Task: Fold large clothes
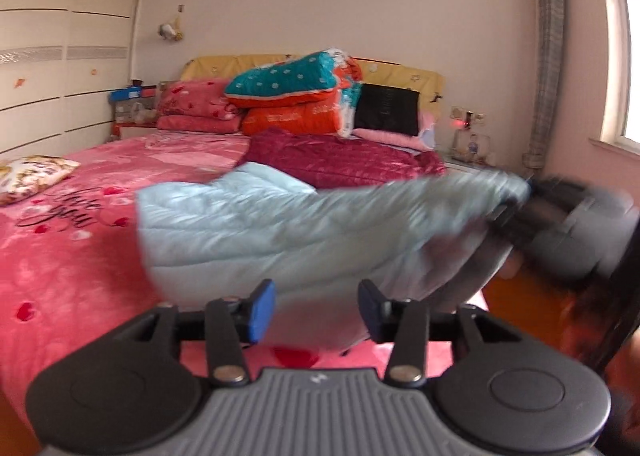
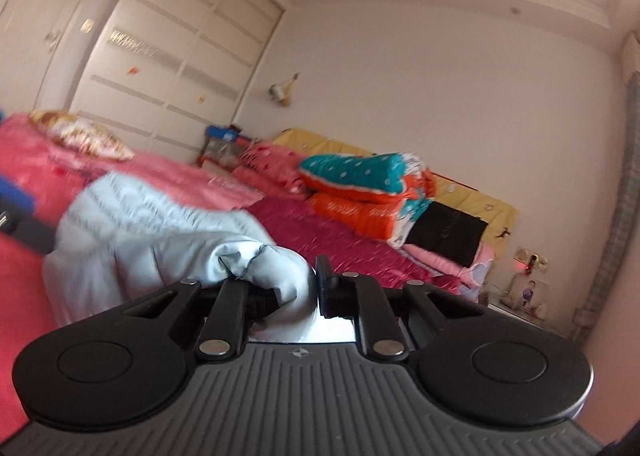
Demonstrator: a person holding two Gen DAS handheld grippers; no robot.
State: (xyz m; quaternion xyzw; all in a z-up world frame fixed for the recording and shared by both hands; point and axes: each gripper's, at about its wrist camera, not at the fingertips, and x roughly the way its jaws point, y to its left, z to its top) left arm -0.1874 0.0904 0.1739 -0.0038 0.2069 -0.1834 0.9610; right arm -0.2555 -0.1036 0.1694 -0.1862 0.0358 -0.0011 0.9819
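Garment (image 1: 256, 223) beside "Love you" bedspread (image 1: 60, 211)

Big bed (image 1: 60, 256) with a fuzzy pink heart-print cover fills the left and middle of the frame. On it: a pale blue quilted garment (image 1: 248, 228) at centre, a maroon quilted one (image 1: 340, 159) behind, a gold-patterned pillow (image 1: 28, 175) far left, and folded orange-teal quilts (image 1: 296, 95) plus pink pillows (image 1: 196, 103) by the yellow headboard (image 1: 400, 75).

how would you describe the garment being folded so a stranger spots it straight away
Start at the pink bed with its heart-print cover. Near the foot end lies a pale blue quilted coat, one edge pinched in the right tongs. Unlike the dark red quilted garment behind it, it is light and icy-coloured.
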